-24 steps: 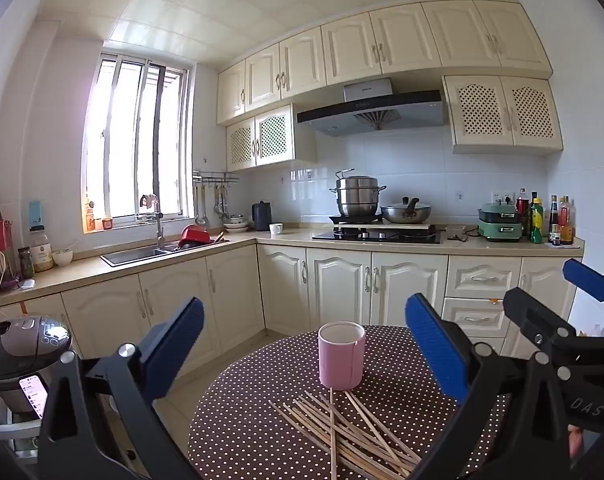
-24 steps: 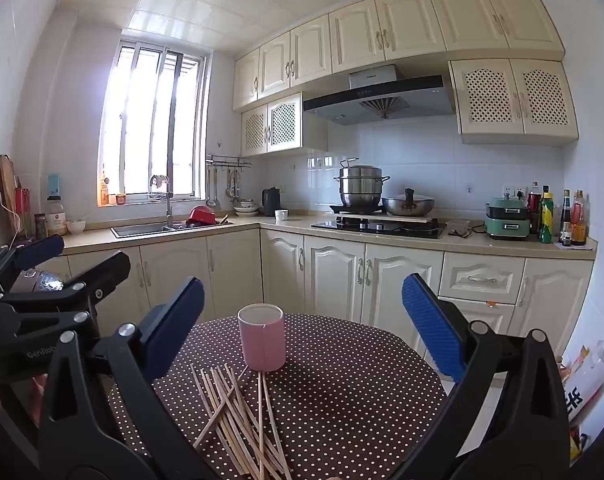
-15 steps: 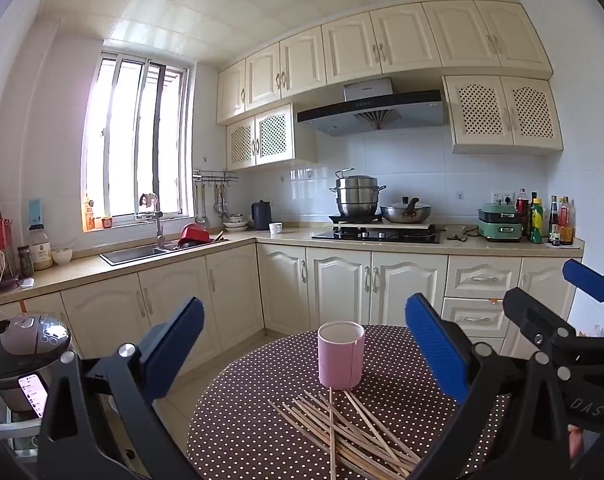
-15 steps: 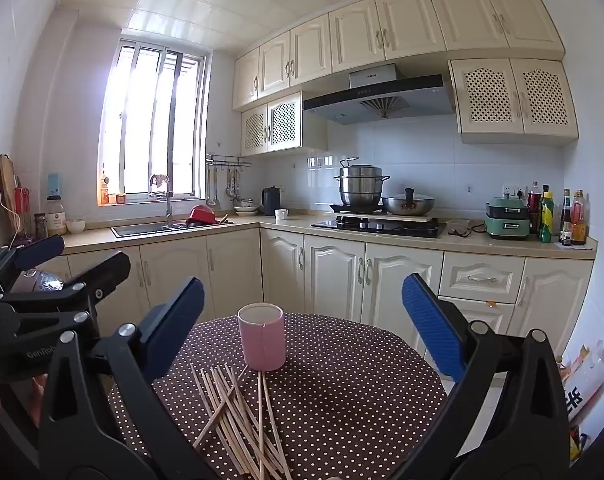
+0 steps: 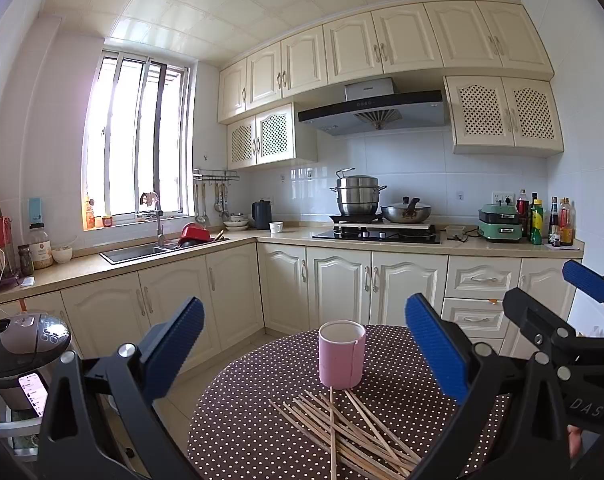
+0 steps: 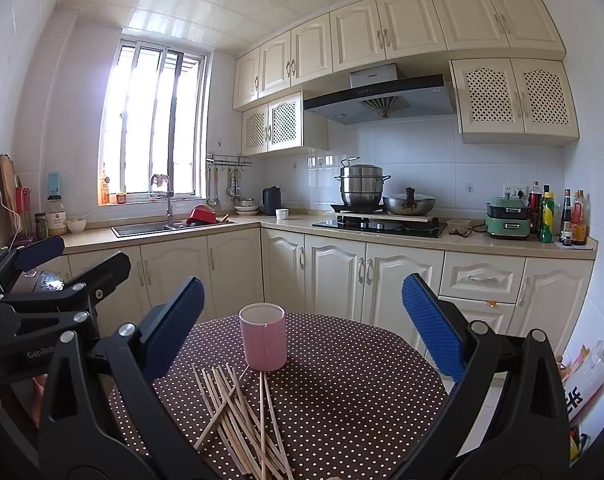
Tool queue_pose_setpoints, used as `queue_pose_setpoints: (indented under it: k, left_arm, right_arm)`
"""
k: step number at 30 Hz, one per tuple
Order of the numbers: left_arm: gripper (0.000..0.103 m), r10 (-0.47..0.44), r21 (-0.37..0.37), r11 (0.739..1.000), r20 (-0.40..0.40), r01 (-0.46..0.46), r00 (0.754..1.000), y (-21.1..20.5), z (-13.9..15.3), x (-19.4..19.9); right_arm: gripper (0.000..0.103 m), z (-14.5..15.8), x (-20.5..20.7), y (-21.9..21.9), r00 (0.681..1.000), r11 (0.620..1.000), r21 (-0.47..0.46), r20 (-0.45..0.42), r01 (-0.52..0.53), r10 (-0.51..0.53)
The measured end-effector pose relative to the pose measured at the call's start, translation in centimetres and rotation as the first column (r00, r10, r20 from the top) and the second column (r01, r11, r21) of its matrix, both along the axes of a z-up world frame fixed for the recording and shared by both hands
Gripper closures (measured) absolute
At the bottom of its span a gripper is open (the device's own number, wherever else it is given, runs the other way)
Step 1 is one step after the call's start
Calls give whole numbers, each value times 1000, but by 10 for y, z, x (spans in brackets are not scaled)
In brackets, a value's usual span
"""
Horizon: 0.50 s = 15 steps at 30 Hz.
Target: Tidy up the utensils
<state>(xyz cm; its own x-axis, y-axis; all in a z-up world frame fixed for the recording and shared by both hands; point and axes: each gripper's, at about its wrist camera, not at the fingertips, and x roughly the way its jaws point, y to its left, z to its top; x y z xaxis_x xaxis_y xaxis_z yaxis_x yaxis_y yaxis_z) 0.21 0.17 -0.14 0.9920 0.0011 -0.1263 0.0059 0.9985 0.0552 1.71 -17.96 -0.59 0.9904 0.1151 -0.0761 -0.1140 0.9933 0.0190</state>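
Note:
A pink cup (image 5: 341, 354) stands upright on a round table with a brown dotted cloth (image 5: 246, 420); it also shows in the right wrist view (image 6: 263, 337). A loose pile of wooden chopsticks (image 5: 341, 432) lies on the cloth in front of the cup, also seen in the right wrist view (image 6: 242, 416). My left gripper (image 5: 303, 350) is open and empty, held above the table's near edge. My right gripper (image 6: 302, 330) is open and empty, to the right of the left one. Each gripper shows at the edge of the other's view.
Behind the table stand cream kitchen cabinets (image 5: 341, 284), a counter with a sink (image 5: 142, 250) and a stove with pots (image 5: 373, 216). A rice cooker (image 5: 20, 346) sits at the left. Bottles (image 5: 541, 220) stand at the counter's right end.

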Motion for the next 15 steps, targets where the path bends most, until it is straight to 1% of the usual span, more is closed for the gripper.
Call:
queue_pose_setpoints:
  k: [15]
  left_arm:
    - [4,-3,-7,1000,-2,2,1000,2,1,1]
  right_arm:
    - [6,2,-1,0,1000,1000,1,-1,-3,3]
